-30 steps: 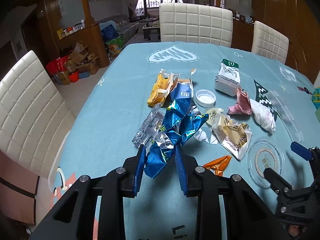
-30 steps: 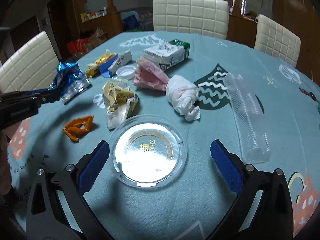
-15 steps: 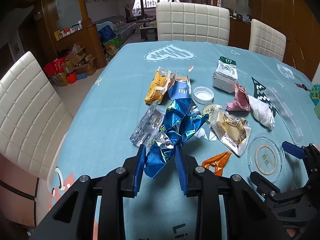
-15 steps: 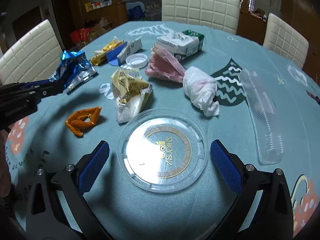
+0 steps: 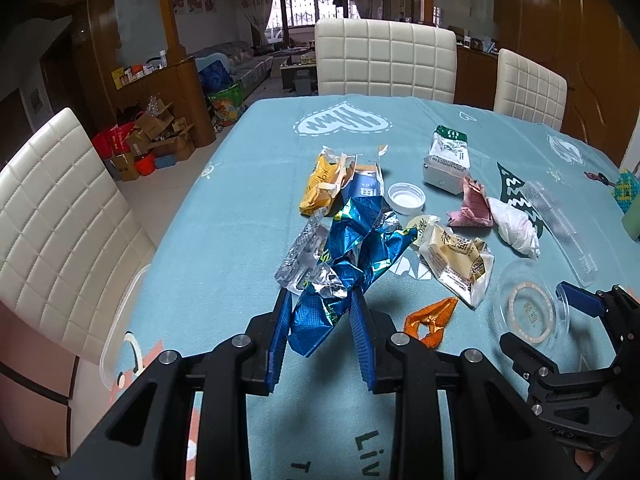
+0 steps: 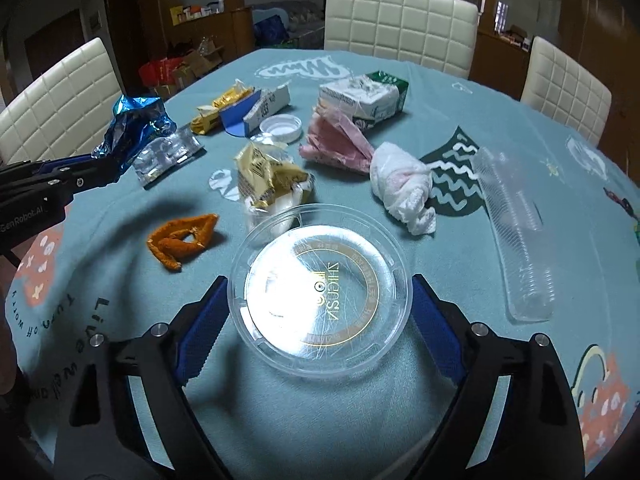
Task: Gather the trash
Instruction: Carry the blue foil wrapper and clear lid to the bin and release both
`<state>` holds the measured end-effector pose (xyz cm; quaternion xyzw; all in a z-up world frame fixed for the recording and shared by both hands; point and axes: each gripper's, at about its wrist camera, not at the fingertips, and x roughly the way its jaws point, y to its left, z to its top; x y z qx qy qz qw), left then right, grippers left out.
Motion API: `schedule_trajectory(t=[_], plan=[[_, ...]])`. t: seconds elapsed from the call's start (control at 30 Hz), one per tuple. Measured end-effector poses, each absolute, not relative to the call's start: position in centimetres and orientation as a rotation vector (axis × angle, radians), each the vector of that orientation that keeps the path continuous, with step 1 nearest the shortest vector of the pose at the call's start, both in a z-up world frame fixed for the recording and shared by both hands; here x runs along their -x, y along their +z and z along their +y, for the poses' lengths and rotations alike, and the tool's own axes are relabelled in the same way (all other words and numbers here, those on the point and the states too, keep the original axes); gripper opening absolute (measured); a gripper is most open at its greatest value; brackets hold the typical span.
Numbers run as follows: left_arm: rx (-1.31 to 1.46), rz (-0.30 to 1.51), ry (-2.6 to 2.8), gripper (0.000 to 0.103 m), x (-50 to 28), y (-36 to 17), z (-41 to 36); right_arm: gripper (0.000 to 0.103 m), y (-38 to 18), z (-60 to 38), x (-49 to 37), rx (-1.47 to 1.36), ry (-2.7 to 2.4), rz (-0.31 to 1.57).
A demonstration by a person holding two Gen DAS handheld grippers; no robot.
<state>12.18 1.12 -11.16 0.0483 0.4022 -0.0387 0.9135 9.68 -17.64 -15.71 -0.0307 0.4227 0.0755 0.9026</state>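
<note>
Centrally, the left gripper is clenched on a crumpled blue foil wrapper, lifted above the blue tablecloth. The right gripper is closing around a clear round plastic lid lying flat on the cloth; its pads sit just beside the rim on either side, contact not certain. Nearby lie an orange wrapper, a yellow snack bag, a white tissue wad and a white bottle cap.

My left gripper, low in the frame's centre, pinches a crumpled blue foil wrapper above the teal tablecloth. At lower right my right gripper is closing around a clear plastic lid.
</note>
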Motion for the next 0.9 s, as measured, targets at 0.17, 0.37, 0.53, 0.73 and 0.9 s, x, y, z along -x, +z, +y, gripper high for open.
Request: schedule_trajectory(t=[0.17, 0.37, 0.53, 0.73, 0.9], plan=[[-0.078, 0.799, -0.073, 0.029, -10.9, -10.3, 2.4, 0.087, -14.1, -16.2, -8.7, 0.094, 0.170, 0.835], [-0.051, 0.771, -0.050, 0.029, -9.2, -9.7, 5.0, 0.088, -12.8, -13.4, -8.1, 0.141, 0.196, 0.808], [-0.019, 0.756, -0.020, 0.029, -7.9, -9.6, 7.9, 0.088, -12.3, -10.1, -8.1, 0.184, 0.230, 0.799], [0.019, 0.744, 0.032, 0.029, -7.0, -9.6, 11.8, 0.088, -12.0, -5.7, -8.4, 0.236, 0.287, 0.790], [0.050, 0.748, 0.089, 0.029, -6.6, -10.1, 15.1, 0.088, -11.9, -1.7, -9.2, 0.282, 0.341, 0.783]])
